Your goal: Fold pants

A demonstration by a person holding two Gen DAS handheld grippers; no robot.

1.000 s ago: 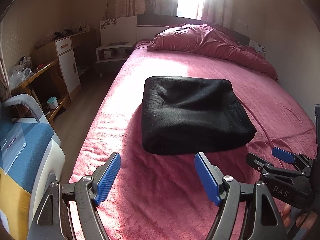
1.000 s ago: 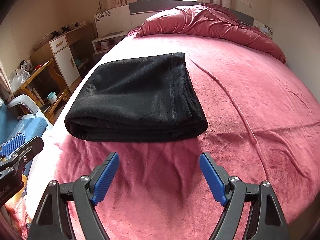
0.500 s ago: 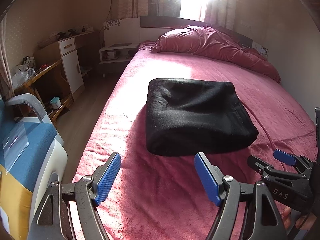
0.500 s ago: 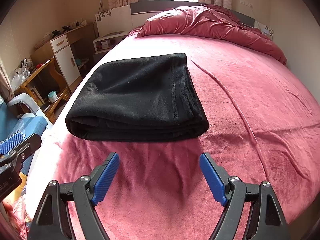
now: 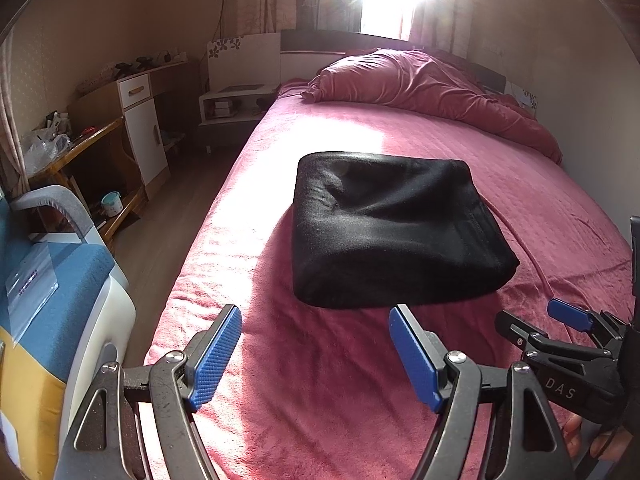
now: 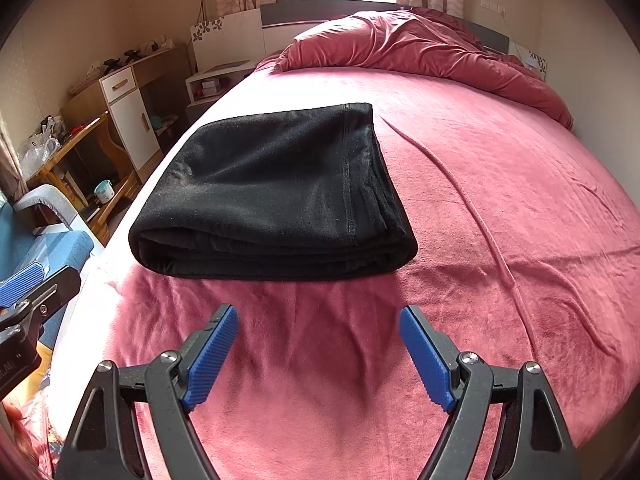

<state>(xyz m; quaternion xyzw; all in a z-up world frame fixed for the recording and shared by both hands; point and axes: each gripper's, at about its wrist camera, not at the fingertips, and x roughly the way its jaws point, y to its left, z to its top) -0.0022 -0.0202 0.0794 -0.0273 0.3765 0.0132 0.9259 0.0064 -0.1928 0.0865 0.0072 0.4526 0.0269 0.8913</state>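
Observation:
Black pants [image 5: 396, 228] lie folded into a thick rectangle on the pink bedspread [image 5: 320, 380], also seen as pants [image 6: 276, 196] in the right wrist view, layered edges facing me. My left gripper [image 5: 316, 354] hovers open just short of the bundle's near edge, nothing between its blue pads. My right gripper [image 6: 318, 354] is likewise open and empty, a short way back from the fold. The right gripper [image 5: 568, 320] also shows at the lower right of the left wrist view, and one blue pad [image 6: 20, 282] of the left gripper at the left edge of the right wrist view.
A crumpled pink duvet [image 6: 420, 52] lies at the head of the bed. Left of the bed stand a blue and white chair [image 5: 52, 276], a wooden desk [image 5: 80, 148], a white cabinet [image 5: 144, 132] and a nightstand [image 5: 232, 104]. A wall runs along the bed's right side.
Both views have shifted only slightly; the pants look a touch nearer in the left wrist view. The pants lie as before and both grippers stay open.

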